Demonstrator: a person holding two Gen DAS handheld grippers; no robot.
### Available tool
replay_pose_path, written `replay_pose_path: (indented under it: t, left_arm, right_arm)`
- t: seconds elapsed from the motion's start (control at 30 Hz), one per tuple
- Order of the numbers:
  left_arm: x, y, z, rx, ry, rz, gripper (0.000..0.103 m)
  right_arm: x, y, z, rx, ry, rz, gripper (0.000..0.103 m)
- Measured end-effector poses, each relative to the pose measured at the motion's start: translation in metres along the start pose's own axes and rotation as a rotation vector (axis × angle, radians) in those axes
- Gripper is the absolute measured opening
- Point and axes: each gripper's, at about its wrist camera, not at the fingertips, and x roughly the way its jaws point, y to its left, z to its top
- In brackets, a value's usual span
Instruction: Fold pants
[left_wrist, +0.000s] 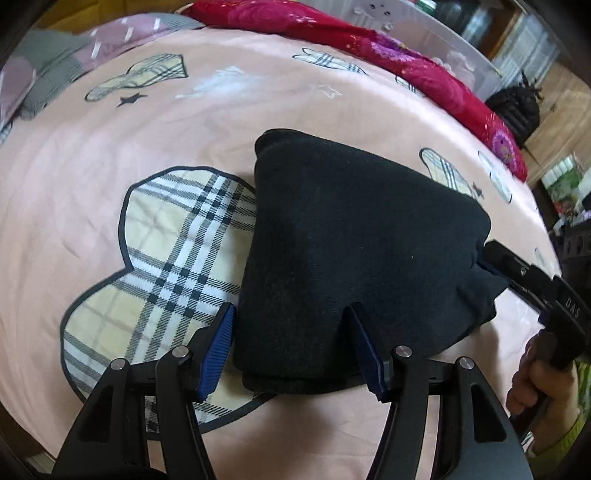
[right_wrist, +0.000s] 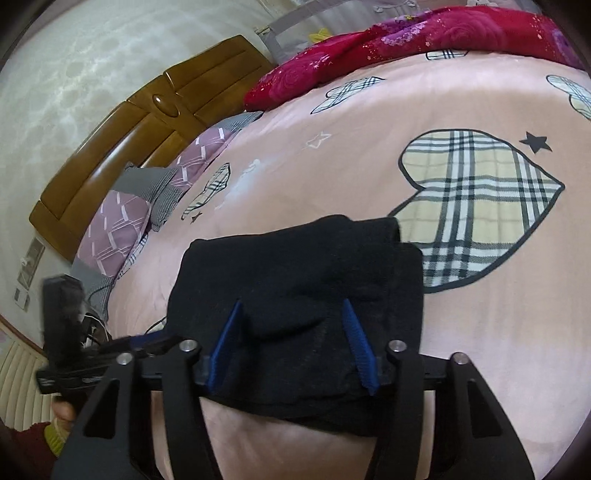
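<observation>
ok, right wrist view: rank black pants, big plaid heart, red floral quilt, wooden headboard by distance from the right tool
1. Black pants: between the right tool's fingers.
2. Big plaid heart: just beyond the pants, to the right.
3. Red floral quilt and wooden headboard: far edge and far left; too close to call.

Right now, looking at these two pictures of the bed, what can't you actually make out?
- Layers inside the folded black pants: both views, hidden by the top fold.
- Left gripper: left wrist view, whether its blue pads press the cloth, unclear.
- Right gripper: right wrist view, grip uncertain, black on black.
- Plaid heart print on the pink sheet: partly covered by pants.
</observation>
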Motion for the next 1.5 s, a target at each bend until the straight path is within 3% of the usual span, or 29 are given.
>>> replay_pose_path:
  t: [0.33,0.7,0.93,1.17,1.5]
  left_arm:
    - [-0.041,-0.009,0.002,0.041,-0.077,0.059,0.061]
    - [-0.069,-0.022,-0.017,0.081,-0.11,0.116,0.068]
    - [-0.082,-0.031,-0.026,0.105,-0.145,0.152,0.073]
    - [-0.094,-0.036,-0.032,0.122,-0.192,0.215,0.078]
    - [-0.113,-0.042,-0.041,0.145,-0.259,0.249,0.079]
  right_arm:
    - [-0.038,0.026,-0.004,-0.023,-0.046,-0.067,0.057]
    - [-0.076,0.053,-0.02,-0.078,-0.089,-0.174,0.069]
    - [-0.087,0.064,-0.035,-0.116,-0.096,-0.243,0.085]
    - [-0.085,0.065,-0.05,-0.124,-0.086,-0.293,0.086]
    - [-0.087,0.082,-0.057,-0.177,-0.119,-0.321,0.088]
